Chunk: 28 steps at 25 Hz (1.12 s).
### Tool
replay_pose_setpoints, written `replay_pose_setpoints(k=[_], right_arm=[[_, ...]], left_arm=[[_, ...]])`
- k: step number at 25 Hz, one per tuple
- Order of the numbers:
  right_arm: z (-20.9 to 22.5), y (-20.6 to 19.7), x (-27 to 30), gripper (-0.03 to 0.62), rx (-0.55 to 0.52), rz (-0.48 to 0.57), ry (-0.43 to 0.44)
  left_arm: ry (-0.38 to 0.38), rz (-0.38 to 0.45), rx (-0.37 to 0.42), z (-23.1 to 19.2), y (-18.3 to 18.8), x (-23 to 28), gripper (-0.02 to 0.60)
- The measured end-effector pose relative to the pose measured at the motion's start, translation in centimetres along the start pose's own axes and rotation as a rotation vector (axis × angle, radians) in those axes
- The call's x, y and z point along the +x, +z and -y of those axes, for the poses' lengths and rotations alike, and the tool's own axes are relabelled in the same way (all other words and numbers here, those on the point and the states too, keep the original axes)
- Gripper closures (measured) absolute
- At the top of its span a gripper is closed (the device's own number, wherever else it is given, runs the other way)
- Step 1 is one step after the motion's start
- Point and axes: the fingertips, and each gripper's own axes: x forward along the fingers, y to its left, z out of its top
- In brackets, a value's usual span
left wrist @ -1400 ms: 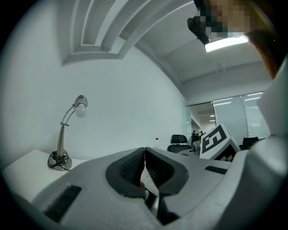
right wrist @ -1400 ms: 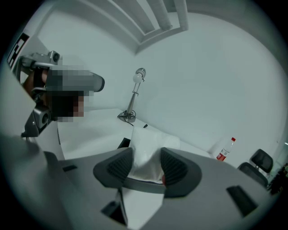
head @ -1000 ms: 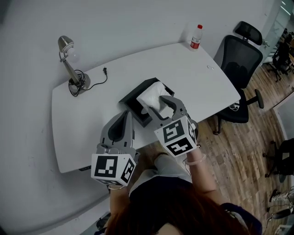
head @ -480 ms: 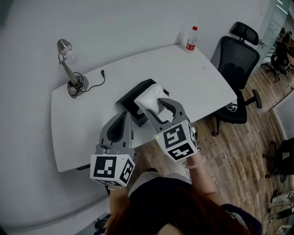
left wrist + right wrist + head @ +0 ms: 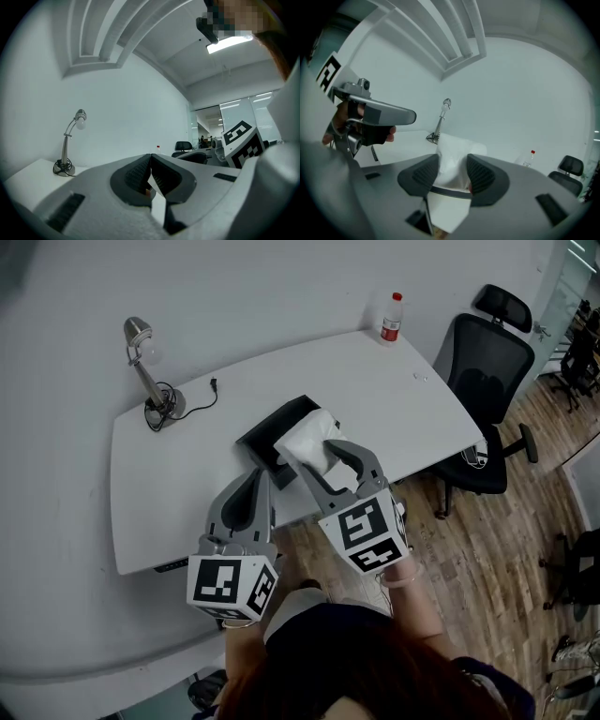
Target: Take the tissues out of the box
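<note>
A black tissue box (image 5: 269, 430) lies in the middle of the white table (image 5: 187, 474). A white tissue (image 5: 305, 437) stands bunched up out of its top. My right gripper (image 5: 319, 456) reaches over the box's near end and is shut on that tissue. In the right gripper view the tissue (image 5: 452, 152) fills the gap between the two pads of the right gripper (image 5: 452, 172). My left gripper (image 5: 255, 482) hovers at the table's front edge, left of the box, shut and holding nothing; its tips meet in the left gripper view (image 5: 150, 158).
A desk lamp (image 5: 150, 371) with a coiled cable stands at the table's back left. A red-capped bottle (image 5: 391, 318) is at the far right corner. A black office chair (image 5: 492, 362) sits on the wooden floor to the right.
The head view has shifted a little. Both grippers keep their places by the box, and the right one still grips the tissue.
</note>
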Motion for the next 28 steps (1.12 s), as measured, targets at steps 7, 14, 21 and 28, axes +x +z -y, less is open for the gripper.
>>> replay_pose_setpoints(k=[7, 14, 21, 28], right_arm=[[-0.4, 0.6, -2.6, 0.393, 0.013, 0.057, 0.013], [-0.9, 1.2, -5.5, 0.395, 0.02, 0.107, 0.022], [-1.6, 1.6, -8.1, 0.396, 0.023, 0.143, 0.029], [-2.1, 1.5, -10.7, 0.396, 0.015, 0.163, 0.033]], left_arm=[[0.029, -0.002, 0.007, 1.6, 0.2, -1.4, 0.56], [0.06, -0.004, 0.016, 3.3, 0.4, -3.5, 0.56], [0.073, -0.002, 0.027, 5.0, 0.7, -5.2, 0.56], [0.079, 0.0, 0.031, 7.0, 0.8, -6.7, 0.56]])
